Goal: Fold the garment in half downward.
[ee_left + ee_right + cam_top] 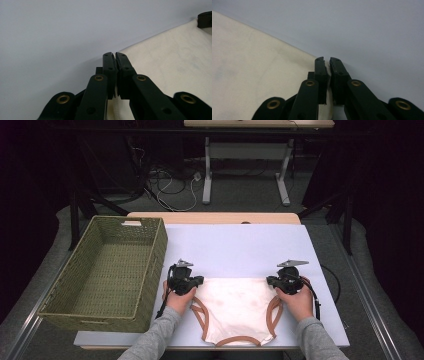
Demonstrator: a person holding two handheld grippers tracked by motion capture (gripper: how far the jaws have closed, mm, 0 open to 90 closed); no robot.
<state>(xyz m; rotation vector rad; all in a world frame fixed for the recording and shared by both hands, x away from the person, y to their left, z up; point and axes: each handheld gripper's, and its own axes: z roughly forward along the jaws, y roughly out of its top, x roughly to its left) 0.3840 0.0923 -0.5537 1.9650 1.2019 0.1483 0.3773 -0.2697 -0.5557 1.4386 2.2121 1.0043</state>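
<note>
Both tongs, left [199, 281] & right [270, 281], pinch bodysuit [235, 307] top corners; pinched cloth hidden betw. pads.

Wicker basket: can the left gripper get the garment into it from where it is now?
Probably yes. The wicker basket is open-topped, right beside the left gripper, which is shut on the garment; nothing lies between.

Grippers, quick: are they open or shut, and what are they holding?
Left gripper: shut on a corner of the cream cloth.
Right gripper: shut on the cloth's other far corner.
</note>
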